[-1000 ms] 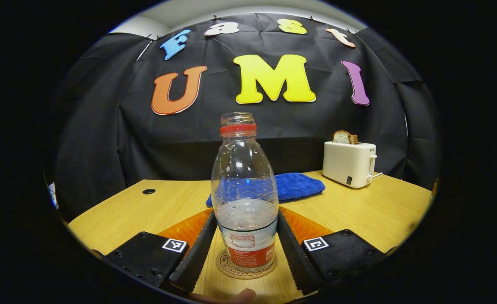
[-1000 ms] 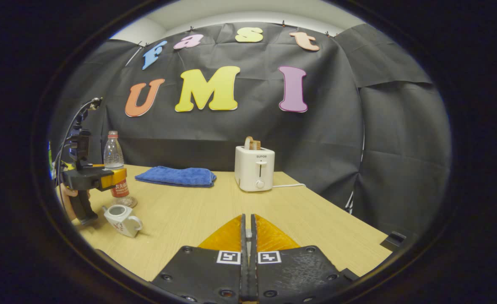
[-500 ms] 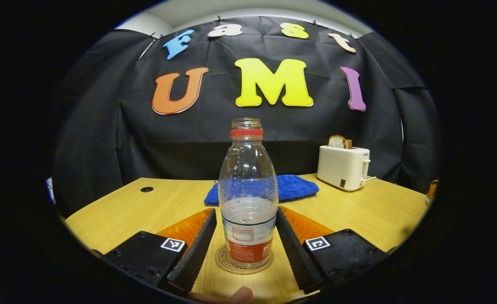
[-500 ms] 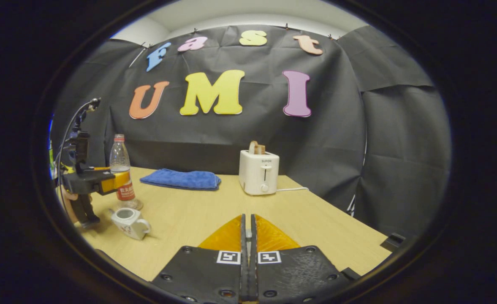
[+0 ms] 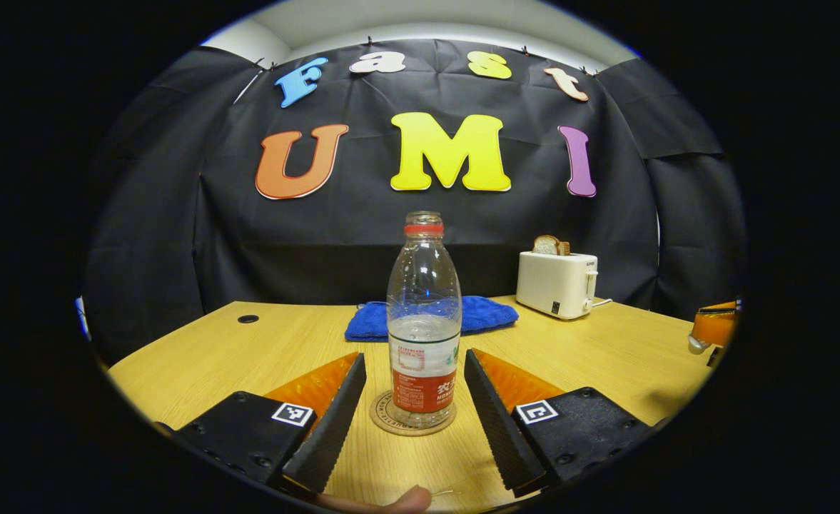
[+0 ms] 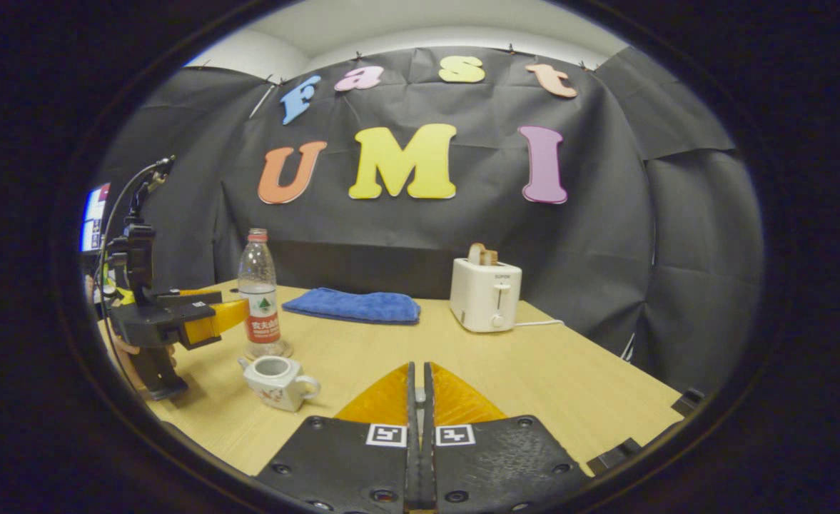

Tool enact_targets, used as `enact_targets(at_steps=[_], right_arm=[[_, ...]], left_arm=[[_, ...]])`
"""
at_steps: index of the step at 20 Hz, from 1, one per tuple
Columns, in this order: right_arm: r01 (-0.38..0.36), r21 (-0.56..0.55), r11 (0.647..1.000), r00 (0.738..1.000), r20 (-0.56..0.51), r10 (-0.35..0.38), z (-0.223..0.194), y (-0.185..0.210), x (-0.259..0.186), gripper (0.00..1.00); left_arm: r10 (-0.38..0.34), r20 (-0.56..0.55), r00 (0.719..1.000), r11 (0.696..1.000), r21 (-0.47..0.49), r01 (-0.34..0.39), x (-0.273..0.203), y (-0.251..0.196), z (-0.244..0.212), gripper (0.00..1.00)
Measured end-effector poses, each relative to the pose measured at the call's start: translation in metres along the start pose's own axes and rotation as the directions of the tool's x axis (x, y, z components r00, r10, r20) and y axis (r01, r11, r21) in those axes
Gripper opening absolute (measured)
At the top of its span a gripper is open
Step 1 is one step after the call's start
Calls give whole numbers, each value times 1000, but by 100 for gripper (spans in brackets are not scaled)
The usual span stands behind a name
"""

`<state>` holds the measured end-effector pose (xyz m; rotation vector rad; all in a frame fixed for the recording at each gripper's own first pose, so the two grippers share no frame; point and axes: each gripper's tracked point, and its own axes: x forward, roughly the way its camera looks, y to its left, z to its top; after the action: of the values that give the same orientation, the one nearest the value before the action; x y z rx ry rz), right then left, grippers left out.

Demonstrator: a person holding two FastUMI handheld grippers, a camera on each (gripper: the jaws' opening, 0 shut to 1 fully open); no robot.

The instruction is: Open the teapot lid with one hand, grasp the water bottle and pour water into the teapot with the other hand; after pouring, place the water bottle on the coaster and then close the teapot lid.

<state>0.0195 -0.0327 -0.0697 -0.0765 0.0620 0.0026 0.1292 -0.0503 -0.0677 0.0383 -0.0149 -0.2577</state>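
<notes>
In the left gripper view, the left gripper has its fingers spread wide and grips nothing; the water bottle stands upright just ahead of the fingertips, centred on the gap between them and clear of both fingers. The bottle is uncapped, partly filled with water, and rests on the round coaster, which lies on the wooden table in front of the gripper. Beyond the bottle, farther from the gripper, a blue cloth lies folded on the table, and ahead to the right a white toaster stands with bread in its slot. At the far right edge of this view part of the other gripper shows. In the right gripper view, the right gripper has its two fingers pressed together along their length; nothing can be seen between them. Ahead and to its left sits the teapot, its mouth uncovered and its handle turned toward the right. Just beyond the teapot the water bottle stands on the coaster, and farther left the left gripper points at the bottle with its fingers apart, near the bottle but not touching it. The blue cloth lies straight ahead, farther off, with the toaster ahead and slightly right of the closed fingers.
</notes>
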Motion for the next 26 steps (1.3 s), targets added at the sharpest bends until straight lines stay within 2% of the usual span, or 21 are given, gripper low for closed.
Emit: enact_targets(at_steps=[2, 7, 11, 14, 19, 24, 26], right_arm=[[-55, -23, 998, 998, 28, 55, 7, 20, 1, 0], [-172, -79, 982, 982, 64, 177, 19, 69, 6, 0], [-274, -46, 961, 954, 118, 277, 33, 104, 7, 0], [-329, -23, 944, 940, 89, 330, 28, 124, 14, 0], [-355, 12, 935, 932, 86, 353, 34, 145, 24, 1], [-360, 13, 933, 932, 56, 359, 28, 162, 39, 1], [-348, 11, 937, 937, 47, 347, 23, 162, 46, 0]], left_arm=[[45, 14, 999, 999, -10, -45, -11, 8, 6, 88], [72, 33, 997, 996, -50, -70, -36, 11, 29, 87], [127, 26, 992, 991, 34, -128, -66, 30, 40, 87], [126, 22, 992, 992, 27, -127, -80, 32, 53, 88], [87, 53, 995, 996, -6, -87, -98, 32, 72, 88], [109, 51, 993, 994, 14, -109, -109, 47, 77, 88], [77, 44, 996, 997, -6, -77, -112, 44, 76, 88]])
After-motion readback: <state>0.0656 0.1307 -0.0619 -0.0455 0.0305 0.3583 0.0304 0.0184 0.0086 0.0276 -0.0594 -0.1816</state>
